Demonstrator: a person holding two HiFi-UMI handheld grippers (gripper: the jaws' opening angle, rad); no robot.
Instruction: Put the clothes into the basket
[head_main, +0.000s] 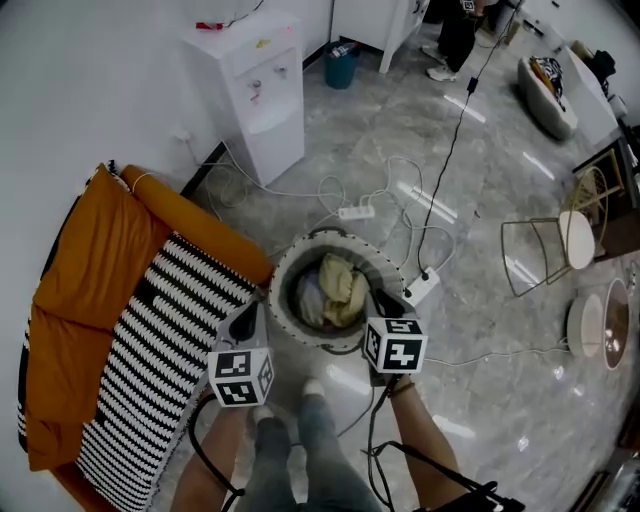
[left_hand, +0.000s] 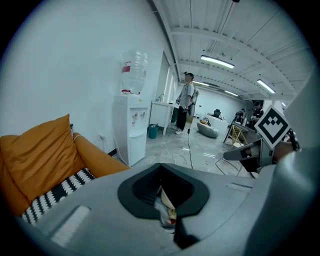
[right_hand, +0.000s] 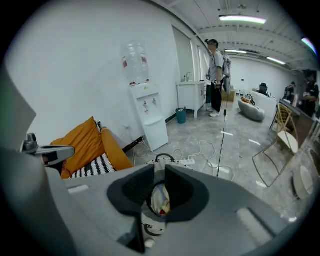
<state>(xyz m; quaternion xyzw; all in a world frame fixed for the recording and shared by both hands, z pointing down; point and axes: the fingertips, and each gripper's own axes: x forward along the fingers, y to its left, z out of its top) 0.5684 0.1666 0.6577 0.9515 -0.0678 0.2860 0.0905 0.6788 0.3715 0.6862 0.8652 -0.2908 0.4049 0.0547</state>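
A round white basket (head_main: 283, 270) stands on the marble floor in front of my feet, and a yellow garment (head_main: 345, 285) lies in it on top of pale grey clothes. My left gripper (head_main: 252, 312) hovers at the basket's near left rim. Its jaws are shut with nothing held, and a slit below the tips shows the clothes (left_hand: 167, 202). At the near right rim, just above the basket, my right gripper (head_main: 378, 298) has its jaws (right_hand: 159, 172) a little apart and empty. Through that gap I see the clothes (right_hand: 161, 200) and the basket's wall (right_hand: 150, 227).
An orange sofa (head_main: 80, 270) with a black-and-white striped blanket (head_main: 150, 350) stands left of the basket. A water dispenser (head_main: 255, 90) is against the wall. A power strip (head_main: 355, 212) and cables lie behind the basket. A wire chair (head_main: 545, 250) stands right. A person (right_hand: 216, 75) stands far off.
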